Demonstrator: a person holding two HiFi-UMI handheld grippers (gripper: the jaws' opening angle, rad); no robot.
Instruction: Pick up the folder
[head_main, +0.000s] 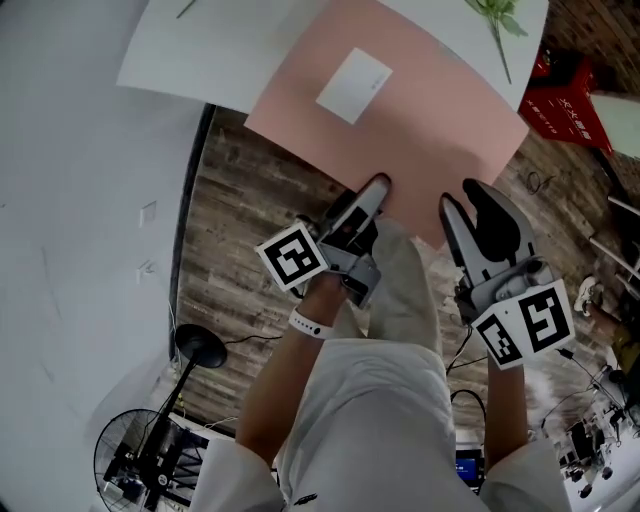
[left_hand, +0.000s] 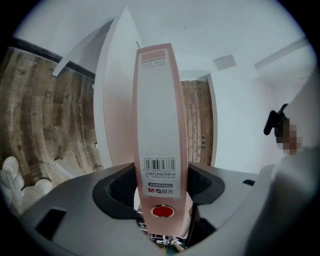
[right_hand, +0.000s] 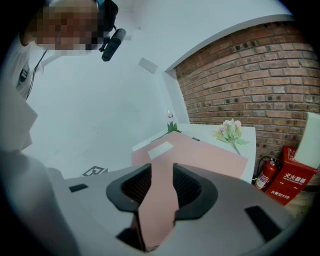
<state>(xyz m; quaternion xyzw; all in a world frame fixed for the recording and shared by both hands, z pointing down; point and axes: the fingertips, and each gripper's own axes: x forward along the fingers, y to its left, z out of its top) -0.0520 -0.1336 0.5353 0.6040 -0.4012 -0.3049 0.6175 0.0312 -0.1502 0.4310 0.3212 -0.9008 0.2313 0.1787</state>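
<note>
The pink folder (head_main: 400, 130) is flat, half over the white table (head_main: 200, 50) and half out past its edge above the wood floor. A white label (head_main: 354, 85) sits on its cover. My left gripper (head_main: 378, 190) holds the near edge. In the left gripper view the labelled spine (left_hand: 157, 115) stands upright between the jaws, and the left gripper (left_hand: 161, 200) is pressed on it. My right gripper (head_main: 468, 200) is at the folder's near right corner. In the right gripper view a strip of the pink folder (right_hand: 200, 152) runs between the jaws of the right gripper (right_hand: 160, 195), clamped.
An artificial flower (head_main: 500, 20) lies on the table's far right. A red fire extinguisher box (head_main: 565, 100) stands on the floor to the right by a brick wall (right_hand: 240, 65). A fan (head_main: 130, 460) and a black stand (head_main: 200, 348) are at lower left. The person's legs are below the grippers.
</note>
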